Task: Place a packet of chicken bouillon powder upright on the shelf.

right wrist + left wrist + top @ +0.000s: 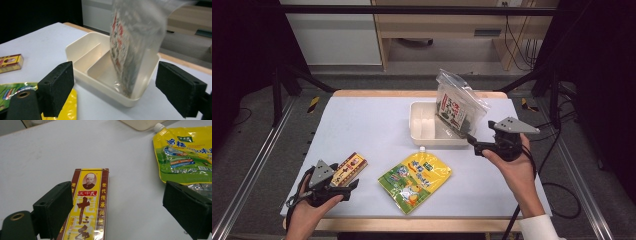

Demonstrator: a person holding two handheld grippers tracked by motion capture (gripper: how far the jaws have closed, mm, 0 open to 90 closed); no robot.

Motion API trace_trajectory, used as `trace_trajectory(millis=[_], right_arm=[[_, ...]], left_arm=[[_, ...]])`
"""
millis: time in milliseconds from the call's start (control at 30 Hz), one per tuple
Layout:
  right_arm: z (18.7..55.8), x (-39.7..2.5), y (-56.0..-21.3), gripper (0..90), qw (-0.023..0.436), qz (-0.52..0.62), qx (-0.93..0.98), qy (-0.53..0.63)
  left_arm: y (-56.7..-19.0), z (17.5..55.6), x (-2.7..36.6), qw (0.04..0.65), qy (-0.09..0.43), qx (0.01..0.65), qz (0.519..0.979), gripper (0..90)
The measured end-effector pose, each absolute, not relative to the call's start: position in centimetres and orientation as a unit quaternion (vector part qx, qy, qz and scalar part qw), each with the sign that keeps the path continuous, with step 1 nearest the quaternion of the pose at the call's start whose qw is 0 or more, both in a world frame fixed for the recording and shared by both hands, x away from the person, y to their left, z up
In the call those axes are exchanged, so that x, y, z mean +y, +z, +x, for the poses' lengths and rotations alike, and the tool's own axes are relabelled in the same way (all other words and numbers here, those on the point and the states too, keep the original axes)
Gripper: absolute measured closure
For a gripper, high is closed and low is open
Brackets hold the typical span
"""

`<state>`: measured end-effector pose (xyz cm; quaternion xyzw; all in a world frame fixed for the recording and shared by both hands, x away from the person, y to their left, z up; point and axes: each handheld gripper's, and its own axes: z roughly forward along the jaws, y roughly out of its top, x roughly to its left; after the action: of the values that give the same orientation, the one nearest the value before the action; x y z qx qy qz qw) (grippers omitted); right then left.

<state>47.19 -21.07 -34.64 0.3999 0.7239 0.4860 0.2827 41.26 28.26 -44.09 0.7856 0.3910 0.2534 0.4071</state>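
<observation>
Seaweed bag upright in tray, seemingly leaning right.

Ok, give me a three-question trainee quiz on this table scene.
1. True or false: the clear bag lies flat on the table.
2. Which item sits between the left gripper jaws? A) yellow pouch B) spice box C) white tray
3. Fill in: the right gripper is ____.

Key:
1. False; it stands tilted in the tray.
2. B
3. open
</observation>
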Motion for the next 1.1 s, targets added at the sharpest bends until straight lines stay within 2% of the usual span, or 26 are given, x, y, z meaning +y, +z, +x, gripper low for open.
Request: trace_trajectory(millis=[467, 700, 867, 933, 1100], right_arm=[[45.2, -18.5, -38.6, 25.6, 0.265, 0.402, 0.739, 0.47], [45.2, -17.5, -40.4, 35.1, 0.248, 0.409, 0.745, 0.466], [45.0, -16.7, -42.2, 44.6, 0.224, 0.414, 0.759, 0.45], [44.9, -15.8, -43.6, 48.7, 0.202, 0.419, 0.772, 0.433], [45.2, -14.7, -45.3, 50.0, 0.173, 0.43, 0.787, 0.406]], left_arm=[[-44.1, 41.1, 27.6, 0.406, 0.256, 0.377, 0.792, 8.6], [-44.1, 41.2, 27.1, 0.403, 0.259, 0.371, 0.796, 8.7], [-44.0, 41.2, 26.8, 0.404, 0.26, 0.365, 0.797, 8.8], [-43.9, 41.2, 26.8, 0.404, 0.26, 0.363, 0.799, 8.9], [-43.7, 41.3, 26.5, 0.406, 0.263, 0.359, 0.798, 9.1]])
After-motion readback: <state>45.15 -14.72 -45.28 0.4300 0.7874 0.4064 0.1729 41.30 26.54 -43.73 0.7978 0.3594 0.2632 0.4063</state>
